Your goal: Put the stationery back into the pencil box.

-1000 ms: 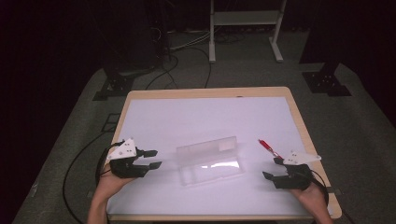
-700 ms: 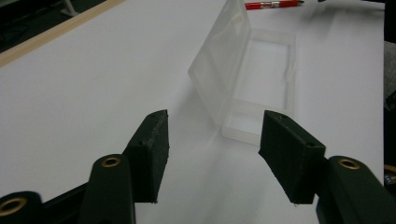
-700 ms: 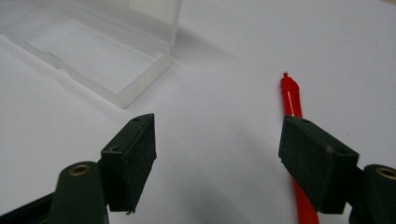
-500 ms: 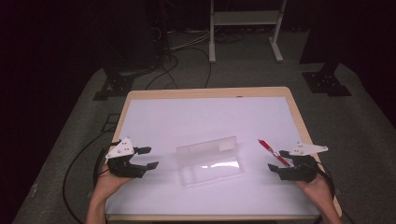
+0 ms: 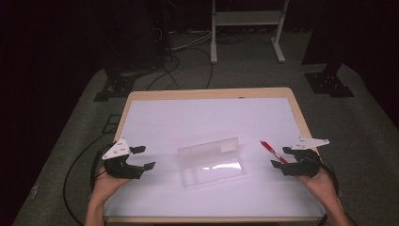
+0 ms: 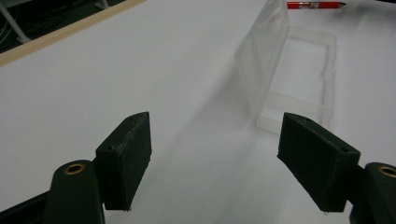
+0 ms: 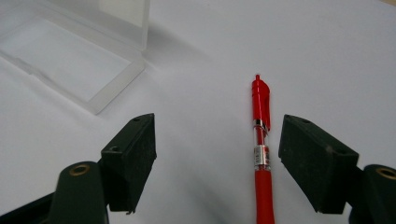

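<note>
**Two open grippers flank a clear case and a red pen**

The table (image 5: pixel 141 197) sits in the lower middle of the high view, a white top with a pale wooden edge, on a grey carpeted floor (image 5: pixel 70 122) in a dark room. Black cables (image 5: pixel 188 52) trail across the floor at upper centre, and a white metal stand (image 5: pixel 244 28) rises at the top of the frame.

At lower left, the left gripper (image 5: pixel 140 157) is held in a hand over the table's left edge. Its jaws stand wide apart with nothing between them, and they have just been opening. In the left gripper view the same gripper (image 6: pixel 215 154) looks toward the case (image 6: pixel 285 70) at upper right.

The case (image 5: pixel 211 160) lies at the centre of the table. It is clear plastic, open, with its lid tilted up at the far side and the shallow tray flat on the white top.

Right of it lies the pen (image 5: pixel 269 149), red with a clear middle section, flat on the table. The right gripper (image 5: pixel 278 167) is just beside it, jaws apart. In the right gripper view the pen (image 7: pixel 260 154) lies between the jaws, close to the right-hand one, not pinched by the right gripper (image 7: pixel 217 154).

Compared with a second ago, the right hand has drawn back toward the lower right, while case and pen lie unmoved.
</note>
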Demonstrator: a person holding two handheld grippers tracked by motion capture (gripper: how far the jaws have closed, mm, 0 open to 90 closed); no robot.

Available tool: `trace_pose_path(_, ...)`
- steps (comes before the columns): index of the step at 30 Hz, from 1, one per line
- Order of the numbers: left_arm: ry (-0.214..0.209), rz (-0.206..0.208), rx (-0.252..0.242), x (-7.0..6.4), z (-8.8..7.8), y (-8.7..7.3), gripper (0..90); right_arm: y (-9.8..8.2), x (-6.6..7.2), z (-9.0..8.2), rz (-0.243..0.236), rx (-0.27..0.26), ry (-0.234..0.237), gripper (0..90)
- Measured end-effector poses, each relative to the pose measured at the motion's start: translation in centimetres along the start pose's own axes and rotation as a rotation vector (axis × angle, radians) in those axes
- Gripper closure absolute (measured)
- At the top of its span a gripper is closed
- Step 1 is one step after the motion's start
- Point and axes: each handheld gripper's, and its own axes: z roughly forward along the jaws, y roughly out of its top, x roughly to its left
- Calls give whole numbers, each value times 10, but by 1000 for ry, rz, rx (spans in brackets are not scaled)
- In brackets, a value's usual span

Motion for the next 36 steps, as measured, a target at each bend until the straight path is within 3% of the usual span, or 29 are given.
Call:
trace_pose_path(9, 28, -12, 5, 3, 1, -3, 191, 4, -9, 8, 15, 23, 1, 278)
trace_pose_path(15, 31, -19, 36, 3, 5, -5, 159, 2, -16, 14, 38, 43, -3, 289)
trace_pose_path(19, 38, -19, 27, 4, 4, -5, 158, 1, -20, 15, 55, 45, -4, 315)
trace_pose_path(36, 60, -30, 42, 6, 9, -9, 124, -2, -30, 29, 69, 104, -34, 581)
